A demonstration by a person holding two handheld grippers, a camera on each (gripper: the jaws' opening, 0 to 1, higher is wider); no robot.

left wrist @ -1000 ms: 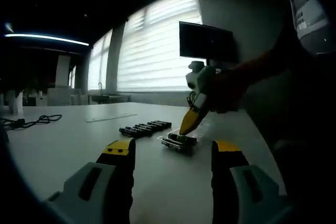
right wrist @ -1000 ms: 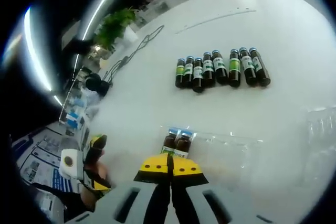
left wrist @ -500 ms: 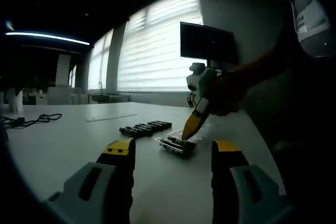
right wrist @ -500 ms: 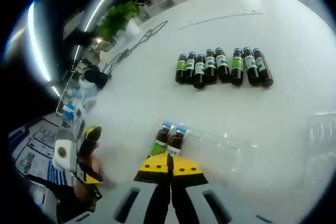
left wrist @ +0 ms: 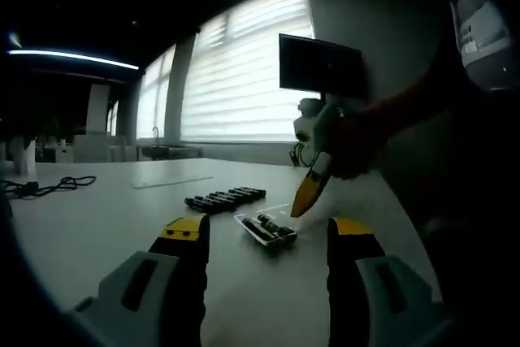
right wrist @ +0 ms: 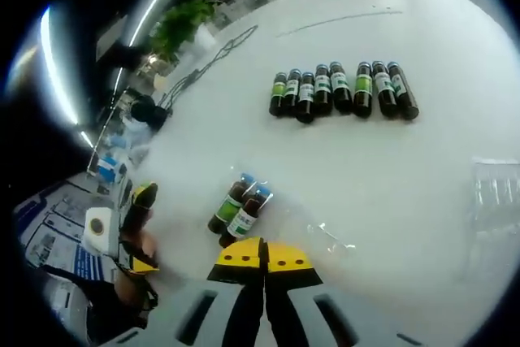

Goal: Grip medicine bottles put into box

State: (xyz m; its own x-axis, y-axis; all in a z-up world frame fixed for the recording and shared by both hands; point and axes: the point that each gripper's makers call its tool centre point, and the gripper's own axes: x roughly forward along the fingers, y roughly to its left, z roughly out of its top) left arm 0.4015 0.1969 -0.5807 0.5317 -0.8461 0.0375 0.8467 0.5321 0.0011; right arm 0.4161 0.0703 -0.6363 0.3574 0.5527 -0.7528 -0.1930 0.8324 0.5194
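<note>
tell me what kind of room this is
Probably an office or lab workroom: a long white table, a dark monitor before wide windows with closed blinds, strip ceiling lights, and a green potted plant.

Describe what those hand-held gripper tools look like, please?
The left gripper has two chunky grey jaws with slotted cut-outs, black inner faces and yellow tips. The right gripper is built the same, grey with yellow tips. Seen from the left gripper view, it tapers to a yellow point below a pale body.
</note>
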